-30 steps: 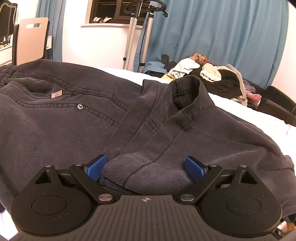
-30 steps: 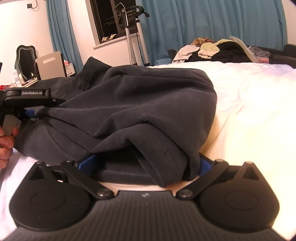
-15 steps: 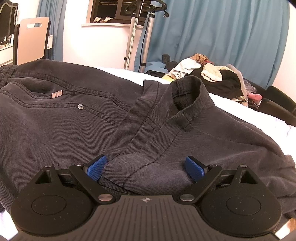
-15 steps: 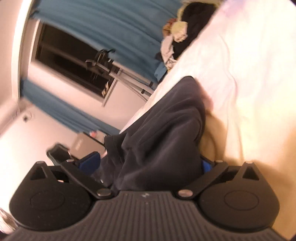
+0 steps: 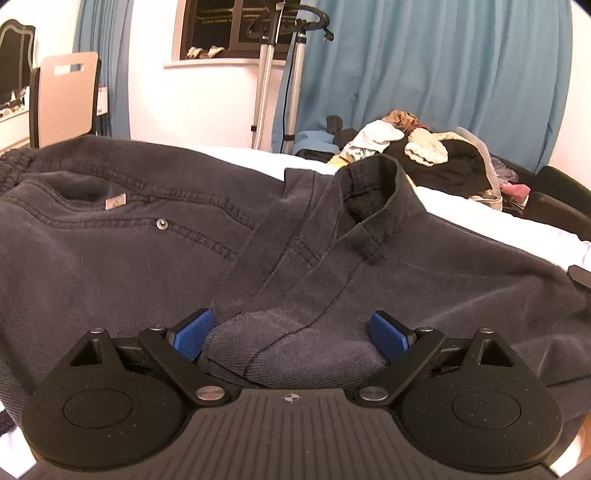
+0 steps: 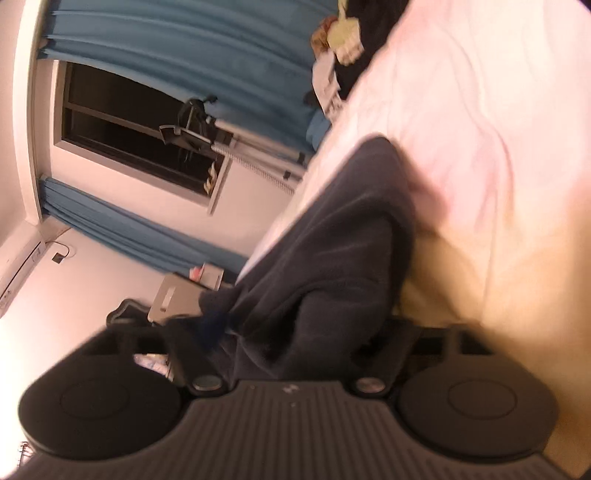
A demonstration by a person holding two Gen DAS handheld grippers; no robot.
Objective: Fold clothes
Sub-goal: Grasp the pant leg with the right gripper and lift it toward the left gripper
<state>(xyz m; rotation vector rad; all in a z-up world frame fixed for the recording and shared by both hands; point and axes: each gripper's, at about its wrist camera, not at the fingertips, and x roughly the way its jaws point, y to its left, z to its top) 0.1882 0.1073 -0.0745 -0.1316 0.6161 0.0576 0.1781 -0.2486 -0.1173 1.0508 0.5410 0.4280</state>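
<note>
My left claw (image 5: 291, 334) sits just as it did a second ago: blue pads (image 5: 194, 334) spread wide, a folded edge of the dark trousers (image 5: 147, 258) lying loose between them without being pinched. My right claw (image 6: 291, 339) has changed a lot. A second ago it was level; half a second ago it had rolled over, and now it is tipped further, so the room stands sideways in its view. That picture is blurred, and I cannot tell whether those fingers are clamped or apart; dark cloth (image 6: 332, 258) fills the gap between them and rises away from the claw.

The trousers lie spread across the white bed sheet (image 5: 480, 218), waistband to my left, with a small metal rivet (image 5: 161, 223) and a tag by the pocket seam, and a cuff (image 5: 373, 177) standing upright in the middle. Beyond them, on the far side of the bed, a heap of mixed clothes (image 5: 417, 155) waits. Behind it hang blue curtains (image 5: 443, 74); a dark window (image 5: 221, 29), a garment steamer stand (image 5: 280, 74) and a pale chair (image 5: 66, 99) line the white wall.
</note>
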